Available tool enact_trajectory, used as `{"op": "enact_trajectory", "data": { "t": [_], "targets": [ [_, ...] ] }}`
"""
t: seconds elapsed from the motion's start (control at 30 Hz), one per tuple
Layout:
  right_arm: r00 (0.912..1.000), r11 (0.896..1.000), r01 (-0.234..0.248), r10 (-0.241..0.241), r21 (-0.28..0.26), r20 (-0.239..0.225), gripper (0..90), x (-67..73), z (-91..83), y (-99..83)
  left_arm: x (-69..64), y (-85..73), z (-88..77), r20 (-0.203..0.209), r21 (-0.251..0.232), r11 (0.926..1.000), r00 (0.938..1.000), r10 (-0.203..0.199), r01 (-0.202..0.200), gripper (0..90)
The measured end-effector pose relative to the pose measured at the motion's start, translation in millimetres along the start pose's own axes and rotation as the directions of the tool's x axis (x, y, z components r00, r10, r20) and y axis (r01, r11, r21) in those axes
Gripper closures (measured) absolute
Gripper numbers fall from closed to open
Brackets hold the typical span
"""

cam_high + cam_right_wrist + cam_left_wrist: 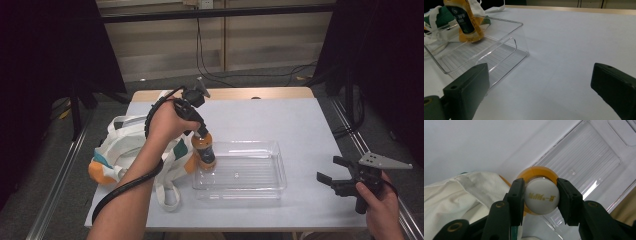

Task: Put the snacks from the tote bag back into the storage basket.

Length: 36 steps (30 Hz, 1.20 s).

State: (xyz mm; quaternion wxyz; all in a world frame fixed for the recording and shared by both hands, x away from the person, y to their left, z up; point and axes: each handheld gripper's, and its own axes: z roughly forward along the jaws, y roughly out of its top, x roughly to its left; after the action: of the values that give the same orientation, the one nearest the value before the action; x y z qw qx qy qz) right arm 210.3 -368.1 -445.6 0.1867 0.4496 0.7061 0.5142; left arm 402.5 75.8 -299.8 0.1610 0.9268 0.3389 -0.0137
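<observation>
- Left gripper (199, 131): jaws clamped on the white cap of an orange drink bottle (203, 148).
- Bottle: tilted, at the left end of the clear tray (277, 170), mid-desk.
- Cloth bag (120, 145): at the desk's left edge.
- Right gripper (330, 170): jaws wide, holding nothing, near the right edge.

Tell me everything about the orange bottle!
The bottle is small, see-through plastic full of orange drink, with a dark label and a white cap bearing gold writing. The left gripper pinches the cap. It hangs slightly tilted at the left end of the clear tray, beside the cloth bag.
</observation>
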Motion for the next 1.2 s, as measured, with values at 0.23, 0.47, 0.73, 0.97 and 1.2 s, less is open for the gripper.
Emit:
{"op": "enact_trajectory", "data": {
  "t": [0.23, 0.47, 0.73, 0.97, 1.2],
  "targets": [
    [1.0000, 1.000, -0.001, 0.001, 0.003, -0.001, 1.8, 0.6, 0.6, 0.0, -0.5, 0.5, 1.5, -0.002, 0.006, 1.0000, 1.0000, 0.003, -0.003, 59.3],
    [1.0000, 1.000, -0.003, 0.003, 0.006, -0.003, 1.8, 0.7, 0.6, -0.1, -0.5, -0.5, 1.7, 0.002, -0.004, 1.0000, 1.0000, -0.004, 0.004, 59.3],
    [1.0000, 1.000, 0.001, -0.001, 0.007, -0.009, 1.8, 1.8, 1.2, 0.1, -1.5, -1.6, 2.6, 0.007, -0.014, 0.9999, 0.9999, 0.008, -0.008, 59.2],
    [1.0000, 1.000, 0.001, -0.001, 0.009, -0.009, 1.8, 2.2, 1.1, 0.2, -3.6, -1.4, 4.4, 0.011, -0.026, 0.9994, 0.9997, 0.021, -0.021, 58.8],
    [0.9999, 1.000, 0.002, -0.002, 0.010, -0.010, 1.8, 2.2, 1.2, 0.2, -4.9, -1.4, 6.6, 0.024, -0.033, 0.9992, 0.9994, 0.023, -0.022, 58.4]
  ]
}}
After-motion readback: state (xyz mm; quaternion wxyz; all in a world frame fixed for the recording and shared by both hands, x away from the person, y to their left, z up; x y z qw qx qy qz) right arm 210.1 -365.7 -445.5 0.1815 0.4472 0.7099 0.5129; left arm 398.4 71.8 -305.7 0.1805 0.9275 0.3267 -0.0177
